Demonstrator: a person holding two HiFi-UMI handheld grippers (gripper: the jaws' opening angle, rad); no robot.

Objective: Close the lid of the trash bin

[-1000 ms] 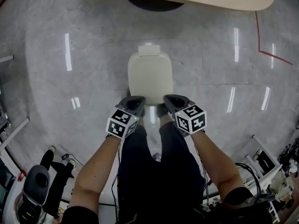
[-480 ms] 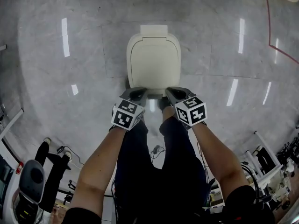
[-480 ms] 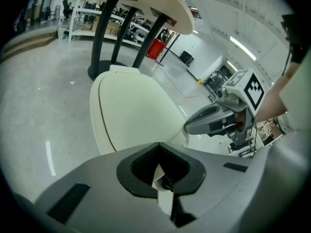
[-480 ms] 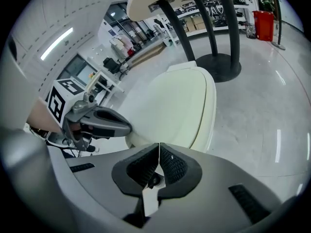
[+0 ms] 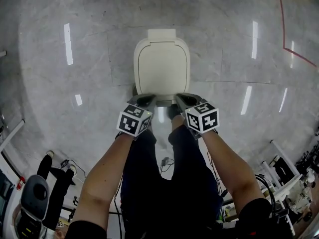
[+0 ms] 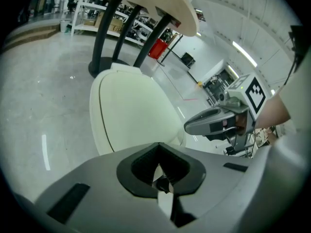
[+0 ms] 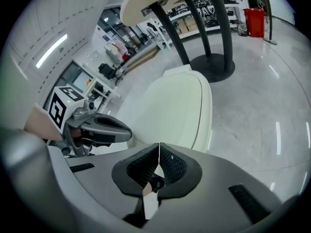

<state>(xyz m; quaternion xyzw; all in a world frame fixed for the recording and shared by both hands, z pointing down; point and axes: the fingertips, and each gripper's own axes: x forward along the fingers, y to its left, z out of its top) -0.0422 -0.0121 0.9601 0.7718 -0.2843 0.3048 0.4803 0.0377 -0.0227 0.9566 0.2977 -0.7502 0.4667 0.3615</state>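
My left gripper (image 5: pixel 146 100) and right gripper (image 5: pixel 182 99) were pinched together, empty, by the trash bin (image 5: pixel 162 33). Its lid (image 5: pixel 161 67) lay flat.

Bin lid (image 5: pixel 161 66) smooth cream plastic; floor (image 5: pixel 89 44) glossy grey stone-look; left gripper (image 5: pixel 146 100) & right gripper (image 5: pixel 180 99) matt grey plastic.

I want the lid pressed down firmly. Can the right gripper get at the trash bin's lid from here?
Probably yes: the right gripper, jaws shut, sits at the near edge of the lid, nothing between them; the left gripper is beside it.
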